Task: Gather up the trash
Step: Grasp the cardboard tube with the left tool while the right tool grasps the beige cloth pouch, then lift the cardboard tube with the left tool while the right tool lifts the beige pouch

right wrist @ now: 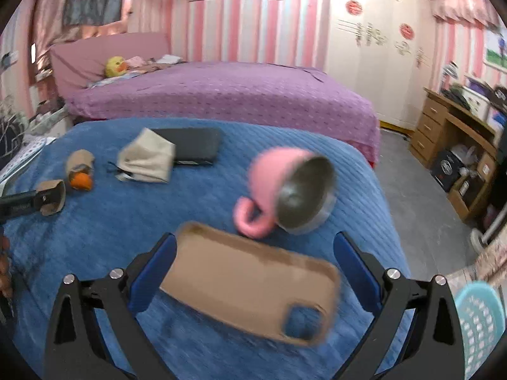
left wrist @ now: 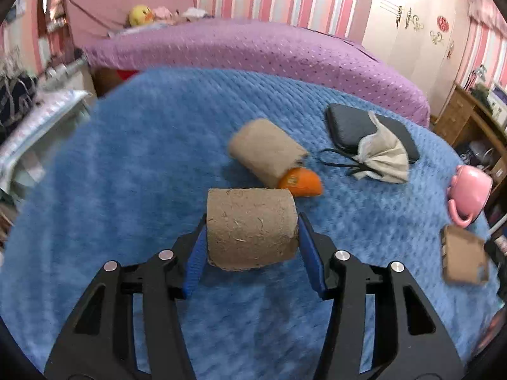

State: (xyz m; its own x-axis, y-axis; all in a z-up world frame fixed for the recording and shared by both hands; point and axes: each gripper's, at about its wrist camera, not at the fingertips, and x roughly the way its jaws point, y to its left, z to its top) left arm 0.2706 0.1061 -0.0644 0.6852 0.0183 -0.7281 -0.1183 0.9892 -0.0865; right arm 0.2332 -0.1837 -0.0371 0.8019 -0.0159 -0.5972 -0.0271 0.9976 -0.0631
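Collection is at an early stage. The left gripper (left wrist: 252, 237) pinches one cardboard roll (left wrist: 250, 226) just above the blue blanket (left wrist: 142, 158). The right gripper (right wrist: 255, 272) stands spread around a flat cardboard piece (right wrist: 250, 288), pads clear of it. A second roll (left wrist: 267, 152) and an orange scrap (left wrist: 301, 182) remain uncollected. A basket (right wrist: 480, 316) waits at the right.

My left tool (left wrist: 252, 237) and right tool (right wrist: 255, 272) look alike: black angular linkage arms with triangular cut-outs, round silver pivot screws, and flat blue pads (left wrist: 312, 253) lining the fingers.
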